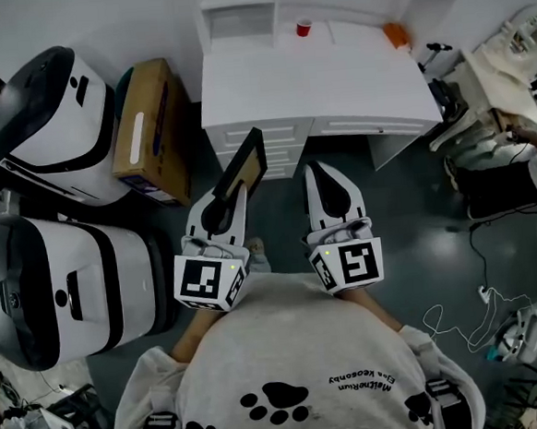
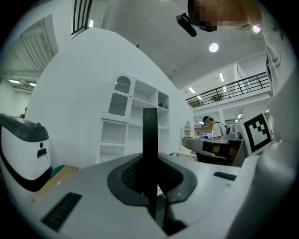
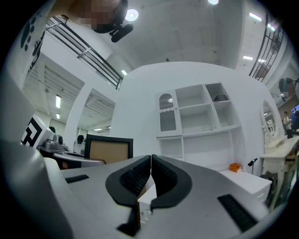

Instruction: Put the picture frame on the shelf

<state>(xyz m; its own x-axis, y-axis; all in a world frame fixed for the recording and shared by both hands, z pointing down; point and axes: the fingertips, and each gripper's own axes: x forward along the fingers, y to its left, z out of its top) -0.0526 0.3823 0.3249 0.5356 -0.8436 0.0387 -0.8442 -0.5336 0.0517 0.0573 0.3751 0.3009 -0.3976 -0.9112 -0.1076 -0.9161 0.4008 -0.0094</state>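
Observation:
The picture frame (image 1: 245, 165), black-edged with a tan backing, stands on edge in my left gripper (image 1: 223, 201), which is shut on its lower end. In the left gripper view the frame (image 2: 150, 149) shows edge-on as a dark vertical bar between the pads. My right gripper (image 1: 324, 173) hovers beside it on the right, shut and empty; its own view shows the jaws (image 3: 151, 179) pressed together and the frame (image 3: 108, 150) off to the left. The white shelf unit (image 1: 238, 8) rises at the back of a white desk (image 1: 332, 79) just ahead of both grippers.
A red cup (image 1: 304, 27) and an orange object (image 1: 397, 34) sit on the desk. A cardboard box (image 1: 149, 126) and two large white-and-black machines (image 1: 48, 115) stand on the left. Cables and other furniture lie on the dark floor at right.

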